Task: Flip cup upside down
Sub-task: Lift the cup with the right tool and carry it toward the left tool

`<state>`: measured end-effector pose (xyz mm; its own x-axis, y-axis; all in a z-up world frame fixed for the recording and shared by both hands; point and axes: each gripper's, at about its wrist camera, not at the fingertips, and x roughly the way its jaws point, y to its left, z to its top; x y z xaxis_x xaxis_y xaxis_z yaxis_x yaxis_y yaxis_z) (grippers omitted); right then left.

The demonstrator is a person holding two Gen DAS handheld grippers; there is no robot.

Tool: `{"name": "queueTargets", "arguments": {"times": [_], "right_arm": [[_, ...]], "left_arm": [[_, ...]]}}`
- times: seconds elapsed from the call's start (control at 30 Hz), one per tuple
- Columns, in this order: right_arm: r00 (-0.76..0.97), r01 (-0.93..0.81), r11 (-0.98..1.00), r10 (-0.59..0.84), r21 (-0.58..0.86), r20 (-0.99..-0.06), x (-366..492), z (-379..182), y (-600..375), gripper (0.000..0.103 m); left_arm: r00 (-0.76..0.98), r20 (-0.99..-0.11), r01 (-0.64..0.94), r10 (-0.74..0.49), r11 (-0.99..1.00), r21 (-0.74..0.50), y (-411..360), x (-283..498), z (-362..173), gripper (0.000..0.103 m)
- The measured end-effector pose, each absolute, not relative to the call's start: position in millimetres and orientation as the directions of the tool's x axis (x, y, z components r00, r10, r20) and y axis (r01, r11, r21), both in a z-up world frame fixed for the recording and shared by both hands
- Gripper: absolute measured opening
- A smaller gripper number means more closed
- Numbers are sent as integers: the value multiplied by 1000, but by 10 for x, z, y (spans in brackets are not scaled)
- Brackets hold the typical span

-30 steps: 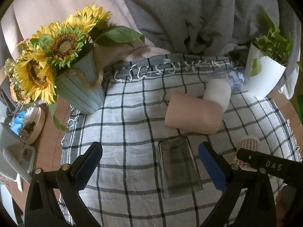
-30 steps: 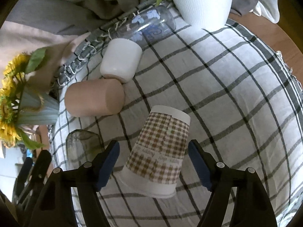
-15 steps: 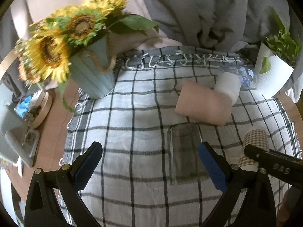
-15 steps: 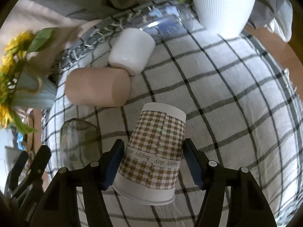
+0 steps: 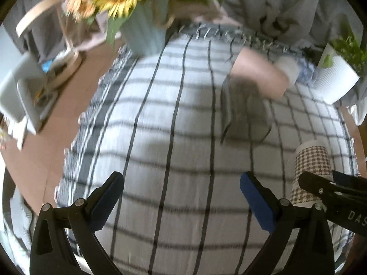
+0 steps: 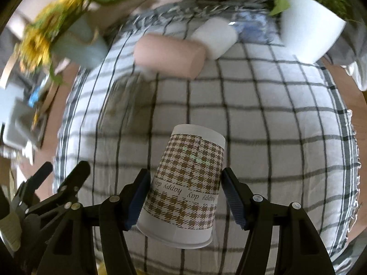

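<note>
A houndstooth paper cup (image 6: 185, 188) with "happy day" lettering is held in my right gripper (image 6: 184, 197), which is shut on its sides, base end pointing away and rim toward the camera. The cup is above the checked cloth (image 6: 263, 123). The cup also shows in the left wrist view (image 5: 310, 169), at the lower right, with the right gripper's black finger across it. My left gripper (image 5: 182, 194) is open and empty above the cloth (image 5: 160, 114). A smoky glass tumbler (image 5: 245, 112) lies on its side ahead of it.
A pink cup (image 6: 169, 55), a white cup (image 6: 215, 37) and a clear printed cup (image 6: 254, 28) lie on their sides at the cloth's far edge. A sunflower vase (image 5: 146, 32) stands far left, a white plant pot (image 6: 312, 39) far right. Clutter (image 5: 27, 91) sits on the wooden table left.
My right gripper has closed on the paper cup, lifted it and turned. My left gripper has drawn back and swung, so the glass now lies farther ahead of it.
</note>
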<state>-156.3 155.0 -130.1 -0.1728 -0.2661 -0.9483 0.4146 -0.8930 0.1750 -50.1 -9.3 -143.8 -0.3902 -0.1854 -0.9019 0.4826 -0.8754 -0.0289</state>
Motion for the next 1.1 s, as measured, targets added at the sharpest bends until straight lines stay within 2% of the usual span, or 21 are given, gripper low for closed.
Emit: {"name": "queueTargets", "arguments": {"times": [0.23, 0.63, 0.83, 1.1], "right_arm": [[-131, 471, -870, -233, 146, -963, -1402, -1486, 1518, 64], [-111, 507, -850, -226, 141, -968, -1381, -1614, 1534, 65], [-99, 506, -850, -226, 147, -969, -1380, -1650, 1540, 71], [-167, 448, -874, -286, 186, -944, -1330, -1397, 1658, 74]], "left_arm": [[-324, -931, 540, -165, -841, -38, -98, -372, -1671, 103], [-307, -938, 554, -164, -831, -36, 0, -370, -1697, 103], [-303, -938, 553, -166, -833, -31, 18, -399, -1682, 103], [-340, -924, 541, -176, -840, -39, 20, -382, -1479, 103]]}}
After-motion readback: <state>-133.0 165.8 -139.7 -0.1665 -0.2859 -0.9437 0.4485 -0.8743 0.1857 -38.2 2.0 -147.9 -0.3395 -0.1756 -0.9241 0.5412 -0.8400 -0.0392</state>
